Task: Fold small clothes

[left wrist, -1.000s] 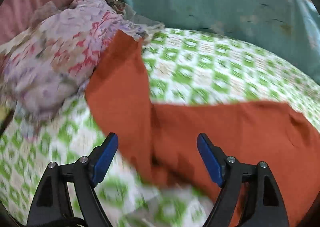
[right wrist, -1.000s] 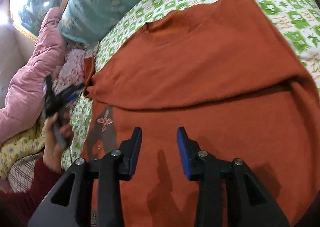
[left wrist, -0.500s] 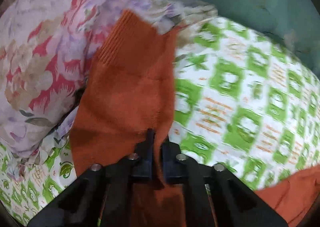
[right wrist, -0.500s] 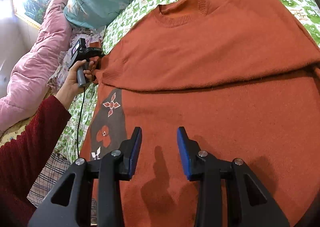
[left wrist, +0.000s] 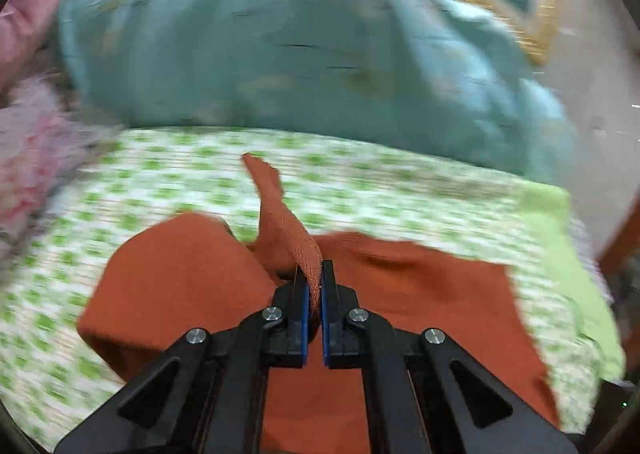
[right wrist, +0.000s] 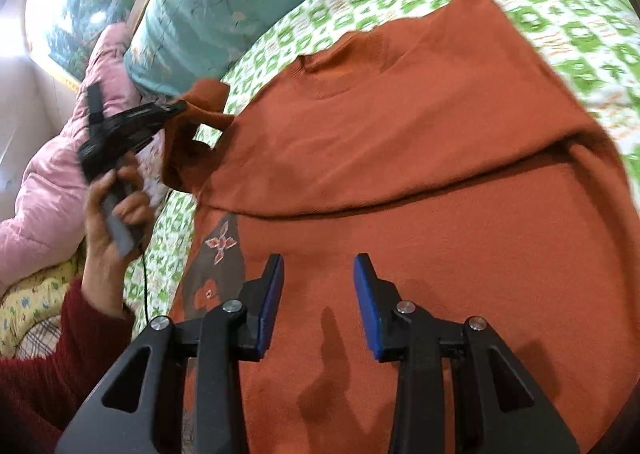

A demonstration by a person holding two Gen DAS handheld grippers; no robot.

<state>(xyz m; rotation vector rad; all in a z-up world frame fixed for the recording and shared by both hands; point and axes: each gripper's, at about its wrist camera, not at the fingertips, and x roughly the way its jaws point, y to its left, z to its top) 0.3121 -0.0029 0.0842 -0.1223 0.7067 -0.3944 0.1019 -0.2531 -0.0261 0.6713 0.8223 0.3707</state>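
A rust-orange knit sweater (right wrist: 400,158) lies spread on the bed, its lower part folded up over the body, with a grey patch of red and white flowers (right wrist: 216,254) near its left edge. My left gripper (left wrist: 315,286) is shut on the sweater's sleeve (left wrist: 280,222) and holds it lifted above the bed. In the right wrist view the left gripper (right wrist: 176,108) shows at the left, held in a hand (right wrist: 116,210), with the sleeve (right wrist: 192,134) hanging from its tips. My right gripper (right wrist: 318,294) hovers open over the sweater's lower part, nothing between its blue pads.
The bed has a green-and-white patterned sheet (right wrist: 552,2). A large teal pillow (left wrist: 300,54) lies at its head, under a gold-framed picture (right wrist: 84,2). A pink quilt (right wrist: 52,174) and floral bedding (left wrist: 32,150) are piled at the left. The person's dark red sleeve (right wrist: 44,382) shows lower left.
My left gripper went from open over the sleeve to shut on it, then lifted it off the floral bedding and swung it toward the sweater's body. The right gripper barely moved.
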